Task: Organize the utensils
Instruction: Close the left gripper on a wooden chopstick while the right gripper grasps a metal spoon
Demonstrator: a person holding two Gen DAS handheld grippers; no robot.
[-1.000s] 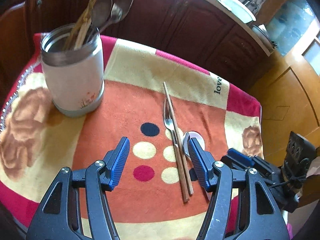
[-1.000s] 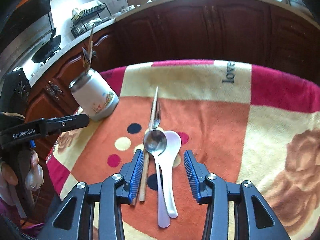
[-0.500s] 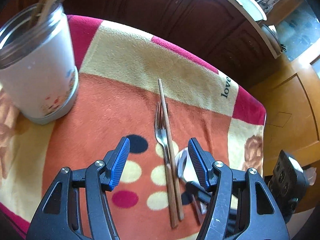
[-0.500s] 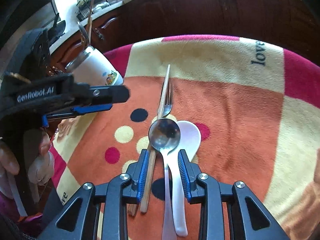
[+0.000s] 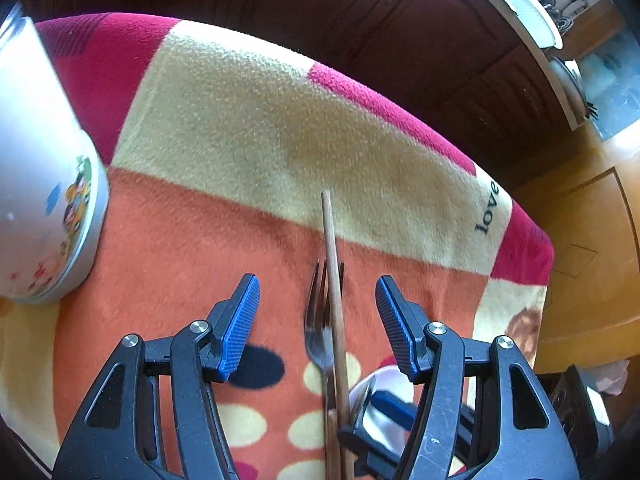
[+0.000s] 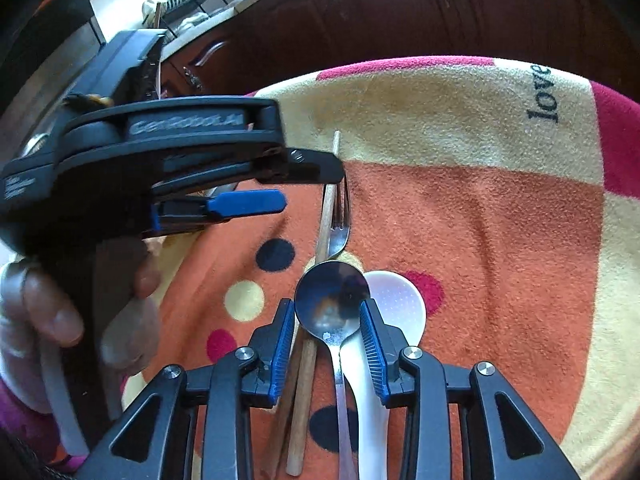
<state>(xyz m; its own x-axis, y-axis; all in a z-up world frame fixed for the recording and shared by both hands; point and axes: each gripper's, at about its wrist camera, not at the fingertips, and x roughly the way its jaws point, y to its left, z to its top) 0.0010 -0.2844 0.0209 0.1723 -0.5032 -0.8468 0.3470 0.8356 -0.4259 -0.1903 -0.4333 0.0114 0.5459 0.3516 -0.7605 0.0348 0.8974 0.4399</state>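
Observation:
A metal fork [image 5: 320, 332] and a pair of wooden chopsticks [image 5: 334, 292] lie side by side on the patterned blanket [image 5: 280, 136]. My left gripper [image 5: 318, 316] is open, with its fingers on either side of them. My right gripper [image 6: 327, 338] is shut on the bowl of a metal spoon [image 6: 332, 300], which lies over a white plastic spoon [image 6: 394, 300]. The chopsticks [image 6: 308, 364] run just left of its left finger. The white utensil holder [image 5: 44, 196] stands at the far left in the left wrist view.
The left gripper's body [image 6: 168, 160] and the hand holding it fill the left of the right wrist view, close above the fork [image 6: 340, 224]. Dark wooden cabinets [image 5: 360, 12] stand behind the table. The blanket's right edge [image 5: 524, 248] drops off to a wooden floor.
My left gripper has moved forward and down, from beside the fork and chopsticks to astride them. My right gripper has narrowed from open to shut on the metal spoon.

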